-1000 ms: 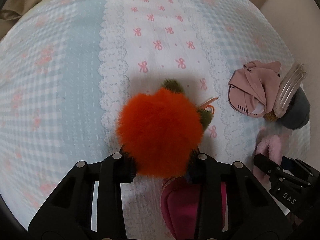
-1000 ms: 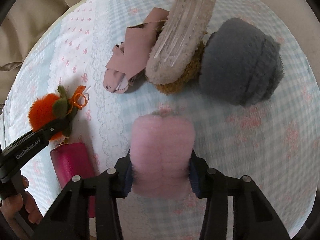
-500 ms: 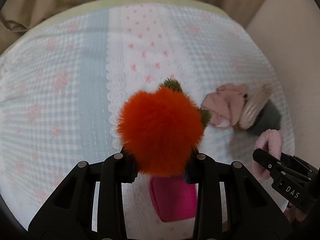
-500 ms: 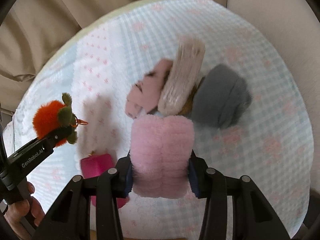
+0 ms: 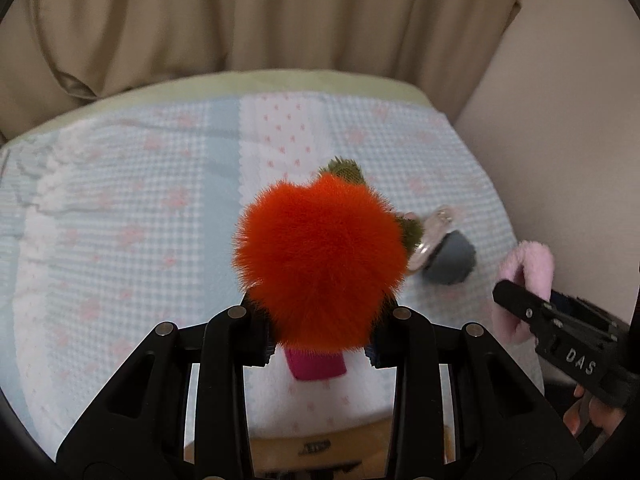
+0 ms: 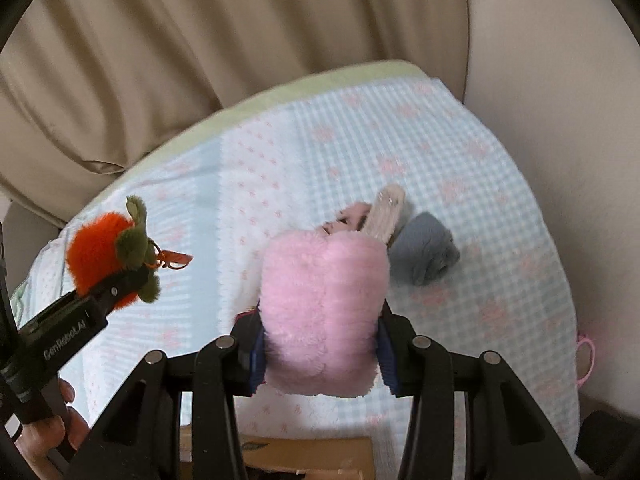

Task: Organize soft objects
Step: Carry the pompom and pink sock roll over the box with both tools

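Observation:
My left gripper (image 5: 318, 338) is shut on a fluffy orange pompom (image 5: 320, 260) with green leaves and an orange clasp, held well above the blue-and-white checked cloth (image 5: 120, 220). It also shows at the left of the right wrist view (image 6: 106, 256). My right gripper (image 6: 320, 356) is shut on a fluffy pink item (image 6: 324, 312), also lifted; it shows at the right of the left wrist view (image 5: 528, 272). On the cloth lie a grey fuzzy item (image 6: 424, 252), a beige fuzzy hair clip (image 6: 386, 210), a pale pink fabric piece (image 6: 350, 216) and a magenta pouch (image 5: 316, 364).
Beige curtains (image 5: 240, 20) hang behind the table. A cream wall (image 6: 560, 100) stands at the right. A cardboard box (image 6: 304, 456) sits below the table's near edge. A pink loop (image 6: 586, 356) hangs at the cloth's right edge.
Both grippers have risen and pulled back from the table with their items held. The cloth and the objects on it now look smaller and farther away.

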`<state>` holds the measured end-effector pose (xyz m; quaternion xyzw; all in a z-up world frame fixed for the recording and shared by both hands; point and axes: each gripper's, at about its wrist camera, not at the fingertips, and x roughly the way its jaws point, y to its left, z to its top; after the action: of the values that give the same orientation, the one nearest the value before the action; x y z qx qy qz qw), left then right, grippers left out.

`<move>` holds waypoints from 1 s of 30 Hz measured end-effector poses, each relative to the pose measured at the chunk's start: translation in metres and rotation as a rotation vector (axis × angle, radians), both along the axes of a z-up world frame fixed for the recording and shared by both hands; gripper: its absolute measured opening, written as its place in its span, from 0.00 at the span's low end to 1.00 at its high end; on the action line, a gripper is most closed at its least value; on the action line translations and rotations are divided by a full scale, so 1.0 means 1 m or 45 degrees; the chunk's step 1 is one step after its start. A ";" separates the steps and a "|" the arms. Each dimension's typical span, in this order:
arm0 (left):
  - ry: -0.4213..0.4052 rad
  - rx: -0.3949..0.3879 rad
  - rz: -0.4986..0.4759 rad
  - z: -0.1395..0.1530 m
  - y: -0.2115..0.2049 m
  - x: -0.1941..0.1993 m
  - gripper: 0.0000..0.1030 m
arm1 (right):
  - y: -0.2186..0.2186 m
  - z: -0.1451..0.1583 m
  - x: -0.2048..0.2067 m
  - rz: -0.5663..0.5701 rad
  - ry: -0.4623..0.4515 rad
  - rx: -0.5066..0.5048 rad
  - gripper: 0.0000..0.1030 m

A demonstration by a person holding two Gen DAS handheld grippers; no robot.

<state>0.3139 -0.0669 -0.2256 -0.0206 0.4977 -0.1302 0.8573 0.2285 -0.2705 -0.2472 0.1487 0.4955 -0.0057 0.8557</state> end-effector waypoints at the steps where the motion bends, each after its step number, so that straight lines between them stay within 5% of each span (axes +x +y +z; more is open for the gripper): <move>1: -0.017 0.003 0.003 0.011 0.002 -0.010 0.29 | 0.001 0.008 -0.005 0.015 -0.017 -0.002 0.40; 14: -0.099 -0.016 0.077 0.081 0.036 -0.134 0.29 | 0.037 0.075 -0.093 0.176 -0.121 -0.033 0.40; 30: 0.014 -0.037 0.002 0.060 0.093 -0.253 0.29 | 0.098 0.054 -0.205 0.130 -0.047 -0.079 0.40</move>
<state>0.0605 0.0261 -0.1654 -0.0342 0.5004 -0.1366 0.8543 0.0238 -0.1729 -0.1932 0.0967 0.4862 0.0254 0.8681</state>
